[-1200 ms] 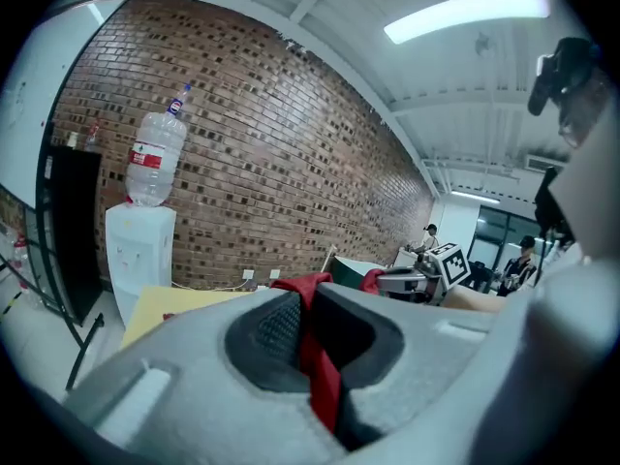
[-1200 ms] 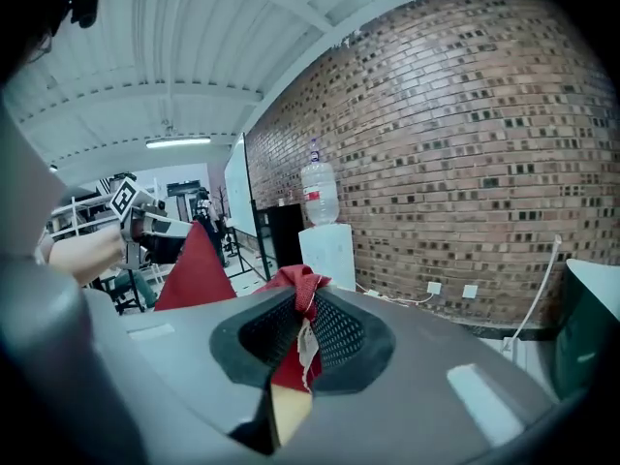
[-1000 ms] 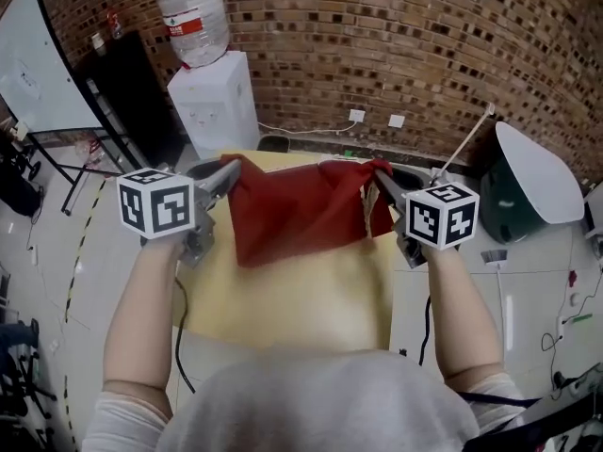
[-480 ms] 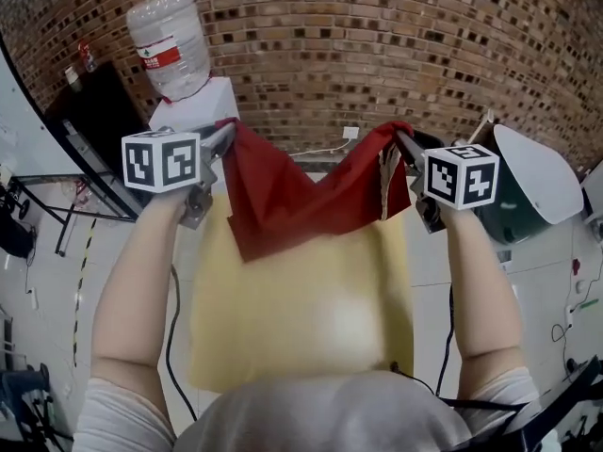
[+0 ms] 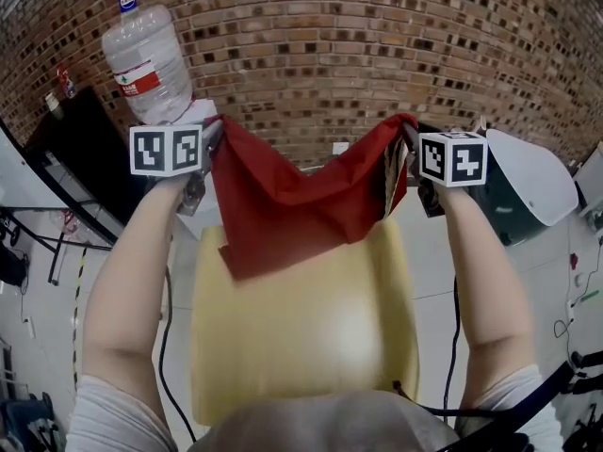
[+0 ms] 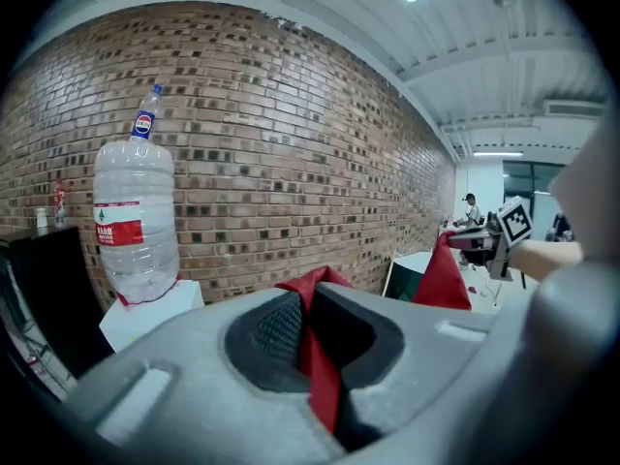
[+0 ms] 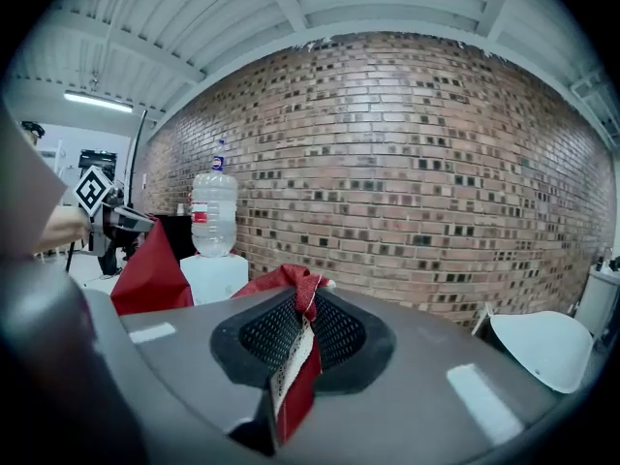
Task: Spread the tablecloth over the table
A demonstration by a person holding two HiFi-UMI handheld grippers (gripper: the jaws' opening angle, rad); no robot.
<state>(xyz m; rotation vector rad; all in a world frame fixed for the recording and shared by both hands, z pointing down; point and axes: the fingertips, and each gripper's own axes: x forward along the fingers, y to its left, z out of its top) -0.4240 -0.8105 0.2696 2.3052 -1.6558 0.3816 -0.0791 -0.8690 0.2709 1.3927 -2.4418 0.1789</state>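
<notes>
The yellow table (image 5: 301, 347) lies nearest, below the raised arms. Beyond it a water bottle (image 5: 143, 59) stands on what seems a white dispenser (image 6: 145, 313), against a brick wall (image 5: 330, 45). The red tablecloth (image 5: 283, 205) hangs sagging above the table's far end, with the left gripper (image 6: 312, 342) and right gripper (image 7: 291, 356) each clamped on a top corner.

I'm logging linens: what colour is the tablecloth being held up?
The tablecloth is plain red, with no pattern visible. The head view shows it best.
</notes>
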